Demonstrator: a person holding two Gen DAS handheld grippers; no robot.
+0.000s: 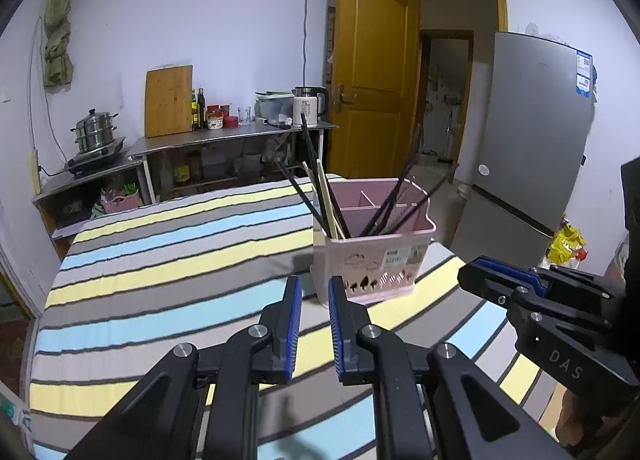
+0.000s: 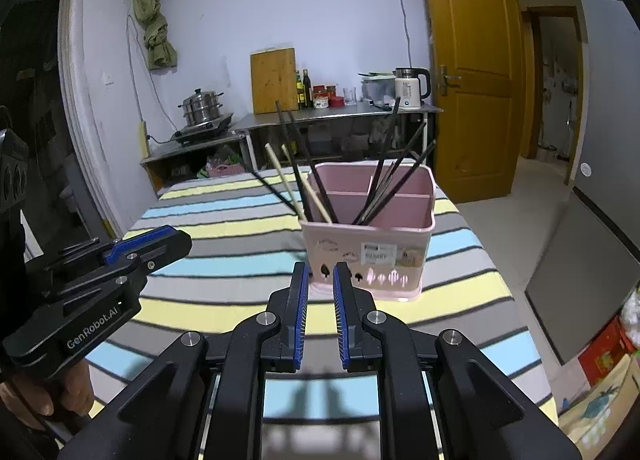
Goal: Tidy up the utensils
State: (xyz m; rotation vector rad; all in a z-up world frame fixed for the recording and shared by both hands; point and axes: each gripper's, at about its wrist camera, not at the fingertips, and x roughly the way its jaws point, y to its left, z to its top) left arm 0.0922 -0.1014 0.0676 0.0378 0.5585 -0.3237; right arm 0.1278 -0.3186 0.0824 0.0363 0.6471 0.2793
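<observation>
A pink utensil holder [image 1: 374, 260] [image 2: 366, 256] with inner dividers stands on the striped tablecloth [image 1: 180, 260] [image 2: 224, 227]. Several black chopsticks [image 1: 394, 199] [image 2: 386, 187] and pale wooden chopsticks [image 1: 328, 203] [image 2: 288, 183] lean in its compartments. My left gripper [image 1: 315, 288] is open and empty, just in front of the holder's left side. My right gripper [image 2: 321, 272] is open and empty, just in front of the holder. The right gripper also shows in the left wrist view [image 1: 504, 280], and the left gripper in the right wrist view [image 2: 148, 248].
A metal counter [image 1: 224, 139] [image 2: 340, 115] behind the table carries a cutting board, bottles, jars and a kettle [image 2: 412, 87]. A steamer pot [image 1: 94, 131] sits on a hob to the left. A grey fridge [image 1: 532, 131] and an open yellow door [image 2: 472, 71] stand to the right.
</observation>
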